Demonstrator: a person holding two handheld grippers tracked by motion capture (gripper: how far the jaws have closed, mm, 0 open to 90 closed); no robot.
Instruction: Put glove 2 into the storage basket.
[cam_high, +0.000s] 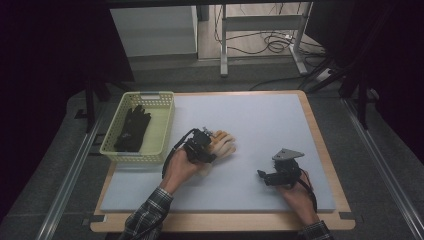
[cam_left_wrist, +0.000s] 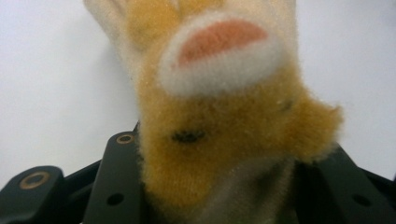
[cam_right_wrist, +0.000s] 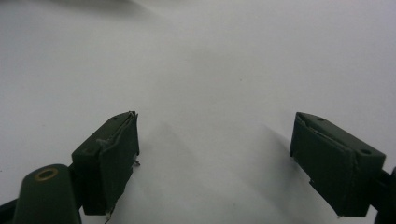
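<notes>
Your left gripper (cam_high: 207, 142) pinches the orange glove (cam_left_wrist: 224, 116) mid-mat, right of the basket (cam_high: 162, 127). Your right gripper (cam_right_wrist: 215, 163) gapes wide, holding nothing, near the mat's (cam_high: 260, 115) near-right edge; bare mat lies beyond.

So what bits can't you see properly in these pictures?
- Fuzzy orange glove, left gripper view: fingertips cut off by the top edge, cuff hidden between the jaws.
- Same glove, high view: partly hidden by the left gripper.
- Black glove in the yellow basket, high view: too small and dark to make out detail.
- Right gripper, right gripper view: its body is cut off at the bottom edge.
</notes>
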